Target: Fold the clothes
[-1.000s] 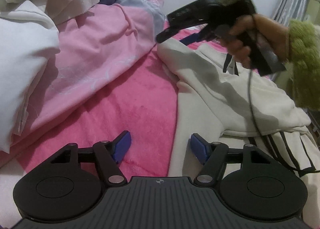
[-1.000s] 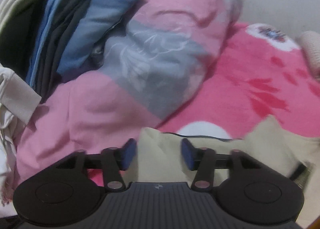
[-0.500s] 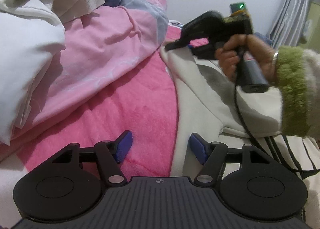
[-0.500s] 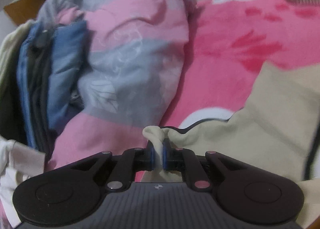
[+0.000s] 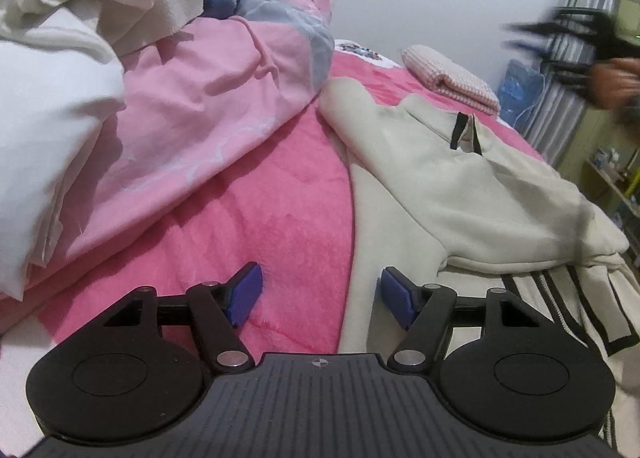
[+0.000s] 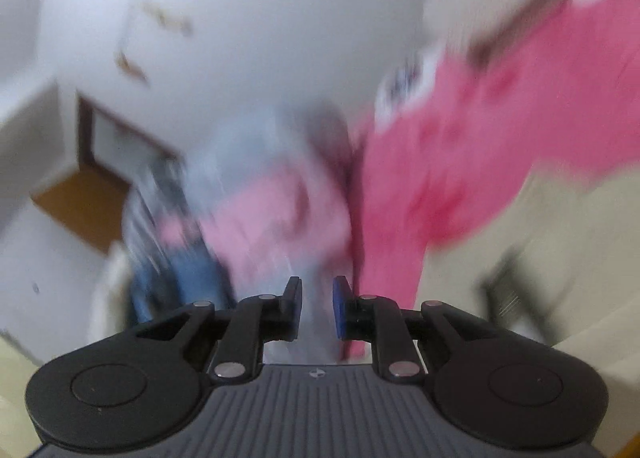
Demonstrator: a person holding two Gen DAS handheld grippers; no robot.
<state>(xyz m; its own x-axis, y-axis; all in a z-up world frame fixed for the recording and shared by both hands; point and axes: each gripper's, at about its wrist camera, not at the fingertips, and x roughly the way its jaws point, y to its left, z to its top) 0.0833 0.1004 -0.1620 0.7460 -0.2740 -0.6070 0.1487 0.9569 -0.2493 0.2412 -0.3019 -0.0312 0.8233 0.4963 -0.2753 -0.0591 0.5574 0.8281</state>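
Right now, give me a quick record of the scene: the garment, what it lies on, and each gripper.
garment: cream hoodie with black stripes, spread flat
surface: pink blanket
left gripper: jaws apart, empty, straddling the hoodie's edge
right gripper: jaws opening, nothing between them, view blurred
beside: pink duvet, white clothes pile

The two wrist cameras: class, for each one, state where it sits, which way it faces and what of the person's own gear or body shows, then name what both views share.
Left wrist: sits behind the left gripper, jaws wide apart with nothing between them, angled down along the pink blanket and cream hoodie; the person's hand shows blurred, far right.
Right wrist: sits behind the right gripper, its jaws opening with nothing between them; motion-blurred, facing the white wall.
Shared: pink blanket, cream hoodie, pink-and-grey duvet.
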